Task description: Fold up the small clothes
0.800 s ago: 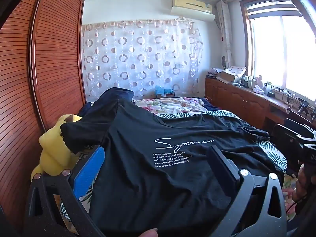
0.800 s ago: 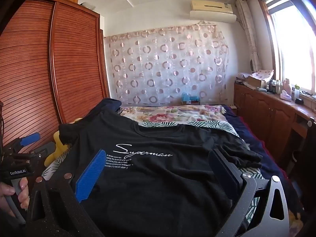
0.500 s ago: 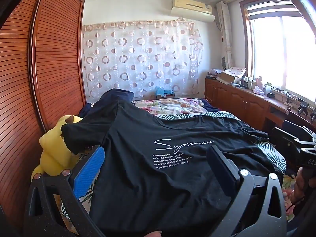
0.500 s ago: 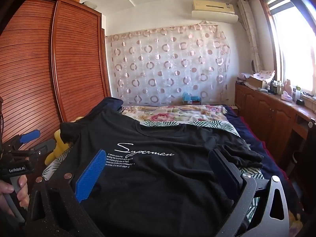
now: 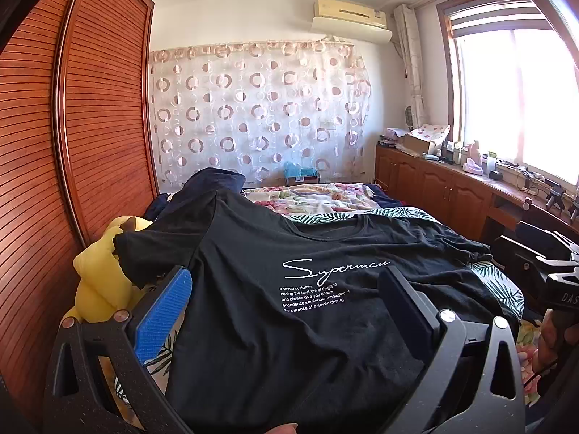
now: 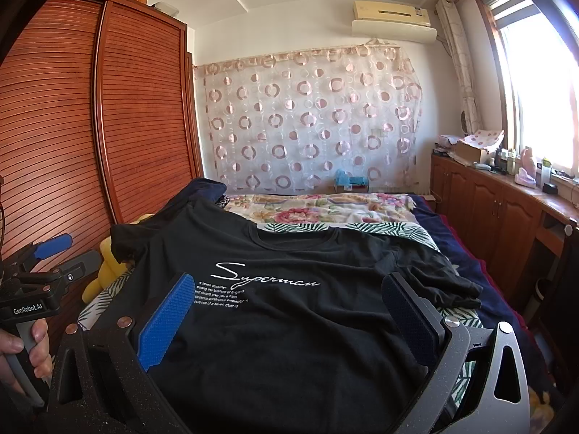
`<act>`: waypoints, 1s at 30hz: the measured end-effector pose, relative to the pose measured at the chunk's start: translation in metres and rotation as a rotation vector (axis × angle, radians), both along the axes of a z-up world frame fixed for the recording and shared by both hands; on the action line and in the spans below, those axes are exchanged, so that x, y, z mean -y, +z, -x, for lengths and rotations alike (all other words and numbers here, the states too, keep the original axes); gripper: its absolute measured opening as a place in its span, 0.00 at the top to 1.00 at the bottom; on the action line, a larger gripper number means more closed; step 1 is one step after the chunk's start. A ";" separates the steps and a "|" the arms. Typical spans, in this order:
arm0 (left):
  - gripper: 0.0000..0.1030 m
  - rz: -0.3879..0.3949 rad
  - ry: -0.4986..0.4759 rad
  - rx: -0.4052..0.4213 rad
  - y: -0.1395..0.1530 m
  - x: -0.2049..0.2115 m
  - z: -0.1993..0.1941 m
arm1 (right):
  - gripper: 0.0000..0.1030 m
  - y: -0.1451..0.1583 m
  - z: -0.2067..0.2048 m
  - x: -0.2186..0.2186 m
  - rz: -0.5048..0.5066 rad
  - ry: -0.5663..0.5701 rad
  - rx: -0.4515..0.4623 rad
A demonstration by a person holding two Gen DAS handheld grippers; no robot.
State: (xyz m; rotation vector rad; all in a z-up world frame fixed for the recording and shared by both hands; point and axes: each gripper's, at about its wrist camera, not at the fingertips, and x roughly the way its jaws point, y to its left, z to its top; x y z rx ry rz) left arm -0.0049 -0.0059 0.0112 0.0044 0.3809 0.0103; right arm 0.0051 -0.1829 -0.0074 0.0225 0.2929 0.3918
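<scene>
Bedroom light pours in from the window on the right, and on the bed [image 6: 463,253] a black T-shirt [image 5: 307,307] lies face up and mostly flat, its white script print toward the viewer, collar toward the far curtain [image 6: 318,119]. Both views look down the shirt from the hem end. The left gripper [image 5: 286,300] hangs over the near hem with its fingers [image 5: 164,313] spread wide, nothing between them; the right gripper [image 6: 289,307] matches it, fingers [image 6: 168,316] wide apart and empty over the lower shirt. This is thin knit cotton by the look of it: light, limp, no stiffness at all, so it should drape and sag wherever it isn't supported, and a single-layer pinch may drag the layer beneath along with it. The left sleeve [image 5: 144,253] is draped over a yellow plush [image 5: 101,271] at the bed's edge, and the right sleeve [image 6: 448,282] is bunched into wrinkles, so both probably need smoothing. Best holds, one would judge, are the seamed edges: the hem corners, the shoulder seams, the sleeve cuffs, where the doubled fabric gives the pads something to bite. A grab mid-panel would likely just tent the cloth.
</scene>
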 end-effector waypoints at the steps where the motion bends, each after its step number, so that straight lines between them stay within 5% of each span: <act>1: 0.00 0.001 0.000 0.003 -0.001 -0.001 0.000 | 0.00 0.000 0.000 0.000 0.000 0.000 0.000; 30: 0.00 -0.004 0.000 0.008 0.005 -0.001 0.002 | 0.00 0.001 0.001 0.000 -0.001 0.001 -0.001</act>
